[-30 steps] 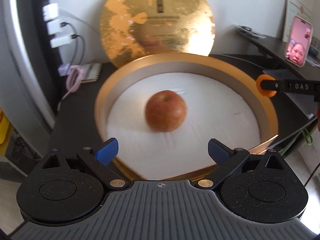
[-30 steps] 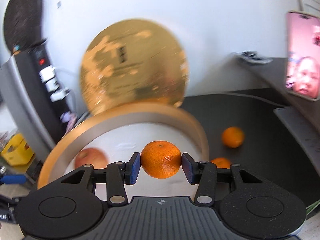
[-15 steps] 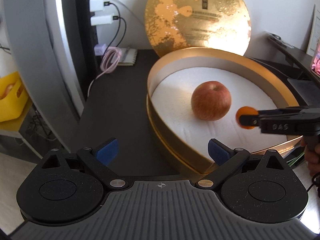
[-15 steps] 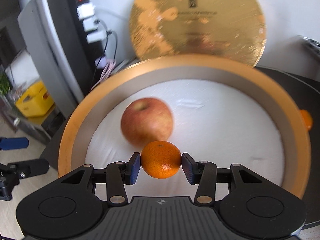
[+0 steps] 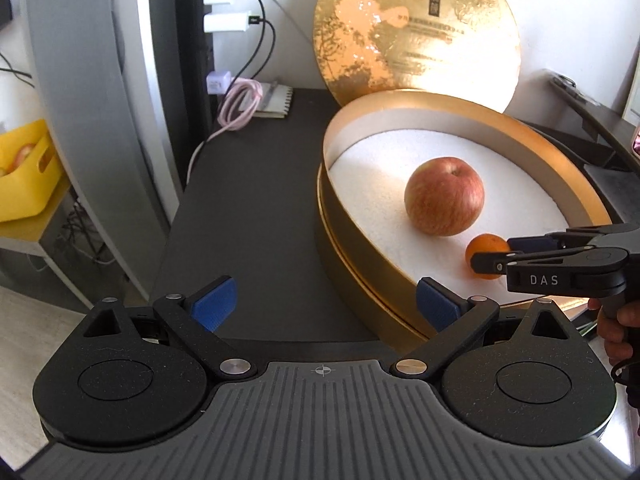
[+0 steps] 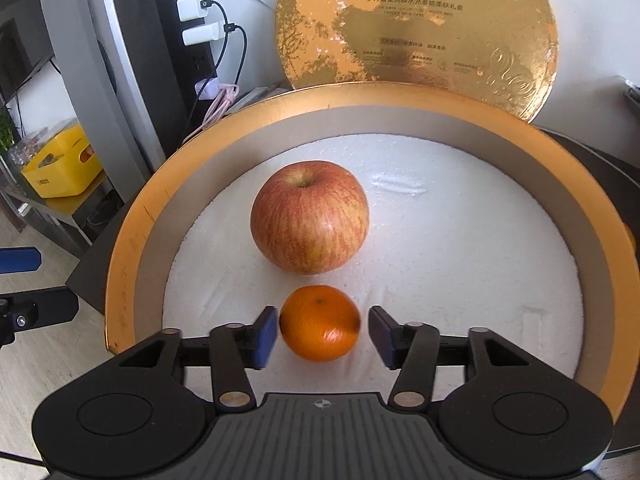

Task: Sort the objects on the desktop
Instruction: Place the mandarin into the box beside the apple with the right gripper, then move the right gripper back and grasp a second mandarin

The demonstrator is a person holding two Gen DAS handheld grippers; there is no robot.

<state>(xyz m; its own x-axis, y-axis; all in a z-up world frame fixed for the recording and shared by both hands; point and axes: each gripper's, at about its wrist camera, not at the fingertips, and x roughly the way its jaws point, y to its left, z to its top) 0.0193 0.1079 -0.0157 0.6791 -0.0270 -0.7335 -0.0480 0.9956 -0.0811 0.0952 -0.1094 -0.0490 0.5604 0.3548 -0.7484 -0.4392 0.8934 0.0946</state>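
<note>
Nearest to me, my right gripper point(image 6: 323, 334) has its fingers apart, with a small gap on each side of the orange point(image 6: 320, 322), so nothing is clamped. The orange rests on the white foam floor of the round gold box point(image 6: 132, 240), near the front wall. I judge the fingers flank it this closely because this is the point of letting go or taking hold; the scene alone fits either, so I call no move on it.

My left gripper point(image 5: 326, 306) is also spread wide and holds nothing. It hangs over the dark desk point(image 5: 248, 208) just outside the box's left wall, clear of the right tool's path.

Just beyond the orange sits the apple point(image 6: 310, 218), stem up, near the middle of the foam. The two fruits are close but I see a thin gap between them. Both lie inside the box, which suits a sorting job.

Behind the box, its gold lid point(image 6: 416, 28) leans upright against the wall, leaving the opening free.
</note>
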